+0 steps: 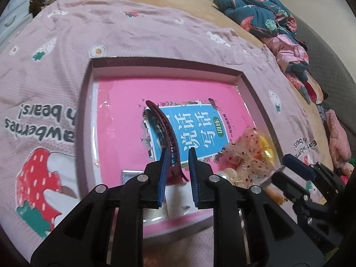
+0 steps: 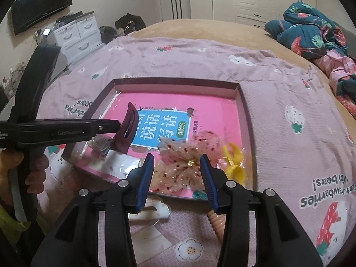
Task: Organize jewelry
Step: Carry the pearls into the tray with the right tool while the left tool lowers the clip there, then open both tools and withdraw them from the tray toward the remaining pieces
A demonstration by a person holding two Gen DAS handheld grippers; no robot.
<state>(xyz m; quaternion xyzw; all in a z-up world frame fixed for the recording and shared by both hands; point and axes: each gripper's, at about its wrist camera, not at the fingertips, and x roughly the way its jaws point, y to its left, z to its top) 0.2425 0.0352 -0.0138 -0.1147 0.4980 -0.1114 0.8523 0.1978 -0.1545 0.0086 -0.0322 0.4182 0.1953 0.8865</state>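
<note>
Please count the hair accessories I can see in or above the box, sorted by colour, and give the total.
Dark red: 1, the hair clip at the left gripper
Sheer with red specks: 1, the bow in the box
Yellow: 1, the yellow clip beside the bow
Total: 3

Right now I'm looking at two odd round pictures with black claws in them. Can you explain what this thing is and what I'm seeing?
There is no robot here. A person holds a two-finger gripper in each hand, and a fisheye camera on each looks out along its blue fingers. One picture comes from the left gripper, the other from the right gripper. Both look at a shallow tray on a pink strawberry blanket spread over a bed. The left gripper holds a dark red hair clip above the tray. The right gripper is open and empty, over a sheer speckled bow; a yellow clip lies beside it.
</note>
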